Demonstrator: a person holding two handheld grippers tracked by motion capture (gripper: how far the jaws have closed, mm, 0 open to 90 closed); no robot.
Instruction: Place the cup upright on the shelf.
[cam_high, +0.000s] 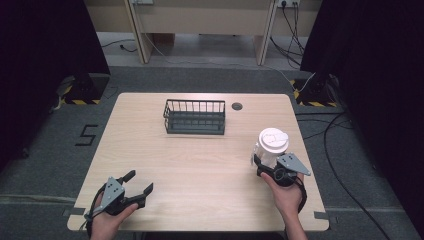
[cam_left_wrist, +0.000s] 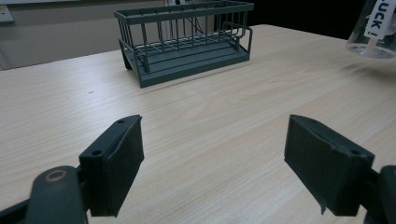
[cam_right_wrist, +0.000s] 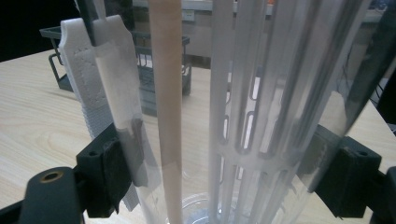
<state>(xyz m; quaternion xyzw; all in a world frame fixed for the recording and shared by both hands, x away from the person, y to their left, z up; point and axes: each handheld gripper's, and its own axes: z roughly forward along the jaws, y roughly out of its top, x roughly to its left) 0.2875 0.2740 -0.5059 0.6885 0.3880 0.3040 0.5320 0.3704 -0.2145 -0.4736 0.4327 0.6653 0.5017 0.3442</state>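
**Cup in right jaws, left gripper empty**

Clear plastic cup (cam_high: 270, 146) with white lid stood at table's (cam_high: 200, 165) right side, clamped by right gripper (cam_high: 261, 161); contents blurred through its wall. Left gripper (cam_high: 138, 182) gaped wide, empty. Wire basket (cam_high: 194, 116) sat well apart, mid-far.

A light wooden desk (cam_high: 200, 165) carries a dark wire basket (cam_high: 194, 116) near its far edge, with a small round grommet hole (cam_high: 237, 106) just beside it to the right. At the near left corner, the left tongs (cam_high: 141, 183) rest spread wide over bare wood, held by a hand (cam_high: 107, 222). At the right, the right tongs (cam_high: 261, 162) are closed around a clear plastic cup (cam_high: 270, 147) with a white lid, standing upright.
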